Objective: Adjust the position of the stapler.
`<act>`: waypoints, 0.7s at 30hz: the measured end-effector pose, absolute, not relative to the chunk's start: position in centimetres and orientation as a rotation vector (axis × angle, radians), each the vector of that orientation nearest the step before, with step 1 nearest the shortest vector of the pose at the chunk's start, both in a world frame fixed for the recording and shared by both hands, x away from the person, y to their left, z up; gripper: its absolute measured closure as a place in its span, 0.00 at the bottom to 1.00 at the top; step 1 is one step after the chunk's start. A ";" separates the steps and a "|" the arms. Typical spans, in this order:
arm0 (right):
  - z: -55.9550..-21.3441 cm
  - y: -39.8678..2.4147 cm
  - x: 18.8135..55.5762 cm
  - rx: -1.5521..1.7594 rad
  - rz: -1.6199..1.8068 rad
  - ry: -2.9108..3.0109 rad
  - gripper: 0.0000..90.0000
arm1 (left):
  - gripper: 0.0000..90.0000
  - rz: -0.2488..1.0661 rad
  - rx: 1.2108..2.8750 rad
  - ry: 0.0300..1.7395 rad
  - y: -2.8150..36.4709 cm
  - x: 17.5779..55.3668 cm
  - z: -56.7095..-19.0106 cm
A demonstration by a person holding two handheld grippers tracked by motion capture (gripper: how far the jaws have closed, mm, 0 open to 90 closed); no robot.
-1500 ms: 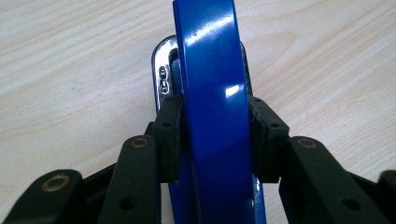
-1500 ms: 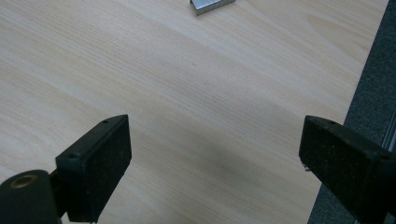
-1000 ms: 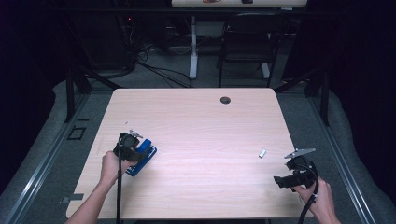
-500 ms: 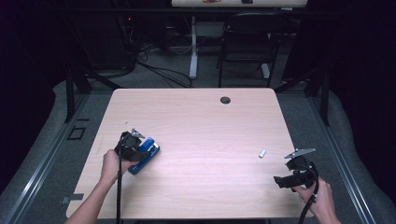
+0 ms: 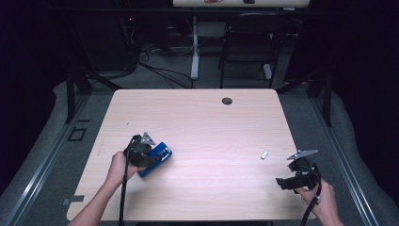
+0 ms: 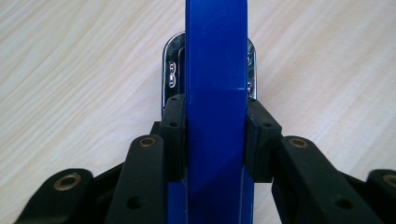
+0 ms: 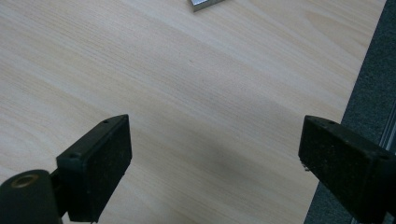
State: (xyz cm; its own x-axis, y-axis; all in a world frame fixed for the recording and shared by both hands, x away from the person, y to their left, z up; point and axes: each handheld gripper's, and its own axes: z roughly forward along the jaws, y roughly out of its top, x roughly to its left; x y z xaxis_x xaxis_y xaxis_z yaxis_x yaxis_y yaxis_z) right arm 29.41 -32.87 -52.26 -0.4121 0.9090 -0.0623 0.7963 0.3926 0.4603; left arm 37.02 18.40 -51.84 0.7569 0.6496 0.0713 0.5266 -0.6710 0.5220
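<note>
Now left gripper (image 6: pixel 215 140) jaws pinching blue stapler (image 6: pixel 215 70); right gripper (image 7: pixel 215 172) jaws spread above table (image 7: pixel 187 93).

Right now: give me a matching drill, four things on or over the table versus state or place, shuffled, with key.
Things:
1. left gripper
2. right gripper
3. blue stapler
4. small silver piece

States or places:
A. lies loose on the table's right half
B. jaws wide apart, nothing between them
C. clamped between two black pads
D. shut on a blue thing

Pairs: 1-D, 2-B, 3-C, 4-A
</note>
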 end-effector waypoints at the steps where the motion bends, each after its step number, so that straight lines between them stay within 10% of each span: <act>1: -52.3 -32.9 29.4 1.488 0.522 2.350 0.10 | 0.73 0.342 2.481 0.875 18.2 36.9 -51.9; 21: -52.4 -32.8 29.5 1.490 0.520 2.354 0.10 | 0.73 0.255 2.546 0.559 13.6 34.6 -51.5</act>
State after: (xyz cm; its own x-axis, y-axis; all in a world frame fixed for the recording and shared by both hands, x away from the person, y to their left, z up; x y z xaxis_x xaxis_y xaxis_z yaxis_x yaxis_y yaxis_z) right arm 29.46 -32.78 -52.40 -0.4134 0.9083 -0.0633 0.7973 0.3947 0.4566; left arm 34.63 13.61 -51.46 0.8972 0.4359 0.0704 0.3387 -0.7818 0.5236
